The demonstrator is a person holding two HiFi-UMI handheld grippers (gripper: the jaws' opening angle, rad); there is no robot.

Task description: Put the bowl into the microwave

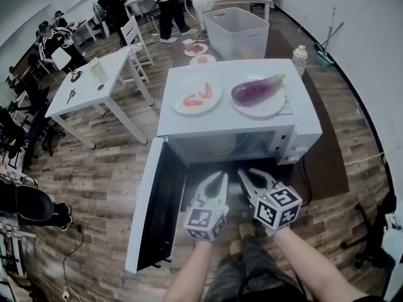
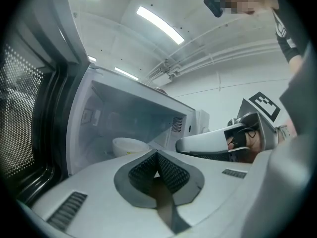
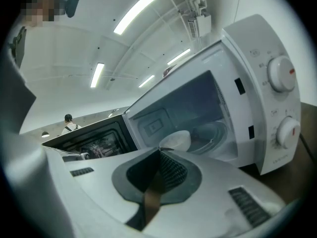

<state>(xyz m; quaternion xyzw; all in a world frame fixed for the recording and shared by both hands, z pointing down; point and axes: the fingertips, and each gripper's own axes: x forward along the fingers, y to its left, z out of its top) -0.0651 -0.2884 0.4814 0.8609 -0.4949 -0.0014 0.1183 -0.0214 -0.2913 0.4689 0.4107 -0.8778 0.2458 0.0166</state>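
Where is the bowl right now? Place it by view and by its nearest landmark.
The bowl sits inside the cavity of the microwave, visible in both gripper views. In the head view, the open door hangs to its left.

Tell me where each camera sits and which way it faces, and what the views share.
Head view: on the person's head, steeply down on the microwave and its open door; both arms, the left gripper and right gripper show.
Left gripper view: on the left gripper, along its shut jaws into the cavity; right gripper and a sleeve show at right.
Right gripper view: on the right gripper, along its shut jaws into the cavity; clothing shows at left.
Shared: both gripper views see the bowl inside the microwave.
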